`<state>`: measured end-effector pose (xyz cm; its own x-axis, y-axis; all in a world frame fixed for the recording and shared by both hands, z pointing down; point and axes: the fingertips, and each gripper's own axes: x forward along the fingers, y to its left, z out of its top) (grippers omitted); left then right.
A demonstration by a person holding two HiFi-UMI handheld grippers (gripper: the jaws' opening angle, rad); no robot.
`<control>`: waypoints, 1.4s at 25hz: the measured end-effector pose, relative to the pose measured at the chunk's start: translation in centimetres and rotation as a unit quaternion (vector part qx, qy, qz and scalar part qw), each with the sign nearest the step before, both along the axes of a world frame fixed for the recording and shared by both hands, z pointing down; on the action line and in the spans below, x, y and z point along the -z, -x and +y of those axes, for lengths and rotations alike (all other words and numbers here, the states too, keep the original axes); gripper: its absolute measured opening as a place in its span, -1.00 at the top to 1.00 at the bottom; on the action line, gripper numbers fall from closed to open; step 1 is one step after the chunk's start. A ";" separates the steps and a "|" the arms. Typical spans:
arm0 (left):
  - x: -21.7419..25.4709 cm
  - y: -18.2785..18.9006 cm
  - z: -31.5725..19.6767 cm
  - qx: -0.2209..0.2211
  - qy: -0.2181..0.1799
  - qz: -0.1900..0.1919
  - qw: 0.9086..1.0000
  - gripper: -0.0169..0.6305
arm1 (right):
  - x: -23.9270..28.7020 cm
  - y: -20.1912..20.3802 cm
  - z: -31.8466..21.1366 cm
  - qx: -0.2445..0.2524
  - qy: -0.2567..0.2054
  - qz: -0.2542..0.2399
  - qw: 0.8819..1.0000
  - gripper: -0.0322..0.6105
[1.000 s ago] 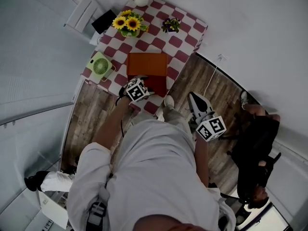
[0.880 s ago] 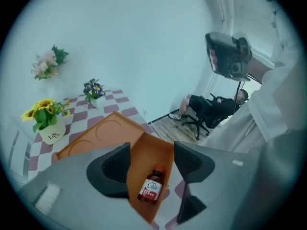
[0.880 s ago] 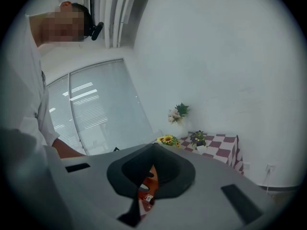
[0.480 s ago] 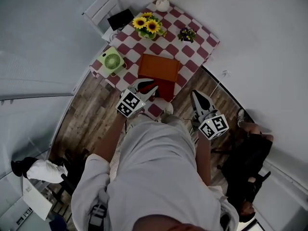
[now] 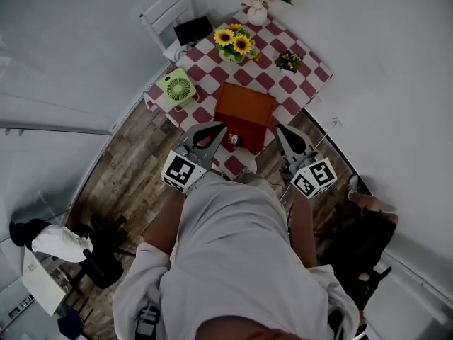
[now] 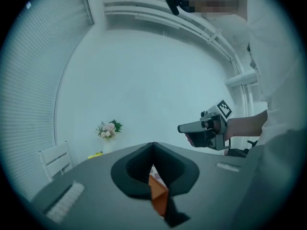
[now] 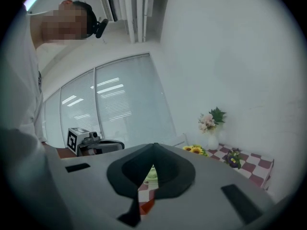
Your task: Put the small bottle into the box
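Overhead, the checked table (image 5: 279, 83) stands on a wood floor (image 5: 141, 161) beside white walls. The small bottle (image 5: 231, 139) lies in the darker near part of the orange box (image 5: 246, 105). Just nearer, the left gripper (image 5: 214, 128) and right gripper (image 5: 281, 130) are both closed and empty.

The head camera looks steeply down from above the checkered table (image 5: 279, 83), while both gripper cameras face nearly level toward it, all sharing the orange box (image 5: 244, 108).
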<state>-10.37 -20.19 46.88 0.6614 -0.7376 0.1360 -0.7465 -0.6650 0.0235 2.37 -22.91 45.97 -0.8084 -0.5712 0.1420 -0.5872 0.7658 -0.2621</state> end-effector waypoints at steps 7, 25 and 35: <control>5.0 4.0 0.7 0.060 -0.057 0.038 0.996 0.95 | 5.8 3.6 0.2 0.002 -0.128 0.018 0.992 0.89; 10.5 7.6 3.1 0.059 -0.100 0.085 0.990 0.95 | 10.0 10.9 3.8 0.025 -0.172 0.032 0.984 0.90; 10.7 5.2 3.6 0.050 -0.105 0.082 0.990 0.95 | 10.8 10.1 4.2 0.040 -0.188 0.033 0.981 0.90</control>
